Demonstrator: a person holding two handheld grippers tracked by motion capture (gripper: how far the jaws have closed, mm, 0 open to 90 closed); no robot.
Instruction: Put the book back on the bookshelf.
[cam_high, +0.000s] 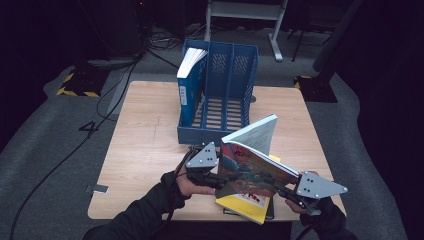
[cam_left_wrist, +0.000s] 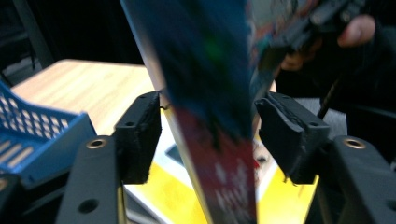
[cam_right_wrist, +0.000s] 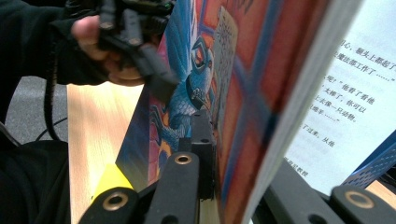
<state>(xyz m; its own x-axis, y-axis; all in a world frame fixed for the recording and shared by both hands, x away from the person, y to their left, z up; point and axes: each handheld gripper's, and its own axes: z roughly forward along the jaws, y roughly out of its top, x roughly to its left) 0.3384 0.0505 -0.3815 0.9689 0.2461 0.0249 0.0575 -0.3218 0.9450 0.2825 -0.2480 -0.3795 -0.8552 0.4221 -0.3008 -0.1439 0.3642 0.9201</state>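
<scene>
Between both grippers' jaws, a colourful book (cam_high: 252, 167)

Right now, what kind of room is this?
Probably a lab or workshop set up for recording. A small wooden table stands on grey carpet with cables trailing across it, yellow-and-black hazard tape marks the floor, and a metal desk frame stands behind the blue file rack.

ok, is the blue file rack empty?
No: in the high view a blue book stands upright in the leftmost slot of the blue file rack, leaning against its left wall.
</scene>
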